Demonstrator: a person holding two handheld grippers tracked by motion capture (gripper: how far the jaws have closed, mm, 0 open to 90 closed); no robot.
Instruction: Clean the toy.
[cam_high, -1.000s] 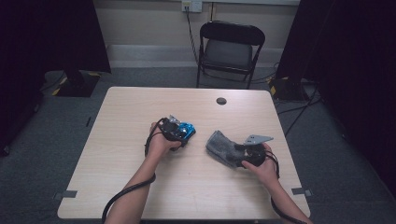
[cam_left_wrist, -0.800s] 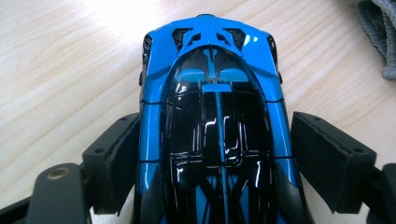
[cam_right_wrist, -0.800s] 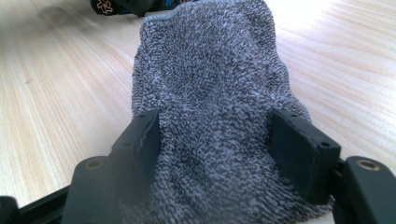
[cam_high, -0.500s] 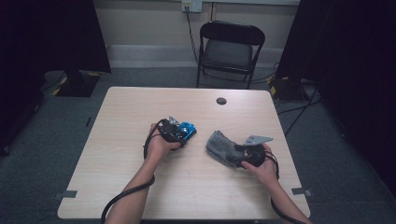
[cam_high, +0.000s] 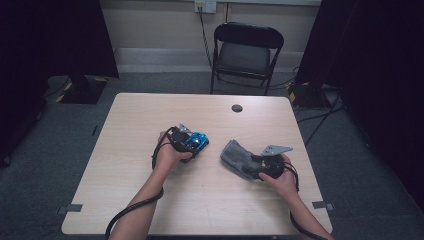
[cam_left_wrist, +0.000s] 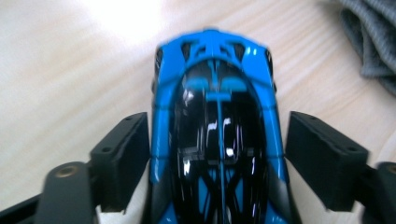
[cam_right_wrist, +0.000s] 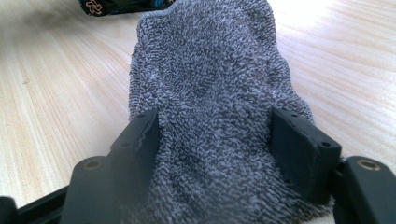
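The toy car (cam_left_wrist: 217, 140) lies between the left gripper (cam_left_wrist: 217, 158) jaws, its rear cut off at the frame edge. The jaws have just been opening; one pad stands clear of it. The right gripper (cam_right_wrist: 215, 149) clamps the grey cloth (cam_high: 239, 159), right of the car. Nothing else has shifted.

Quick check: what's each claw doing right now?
Left claw: open around the blue toy car, jaws just widened.
Right claw: shut on the grey cloth.
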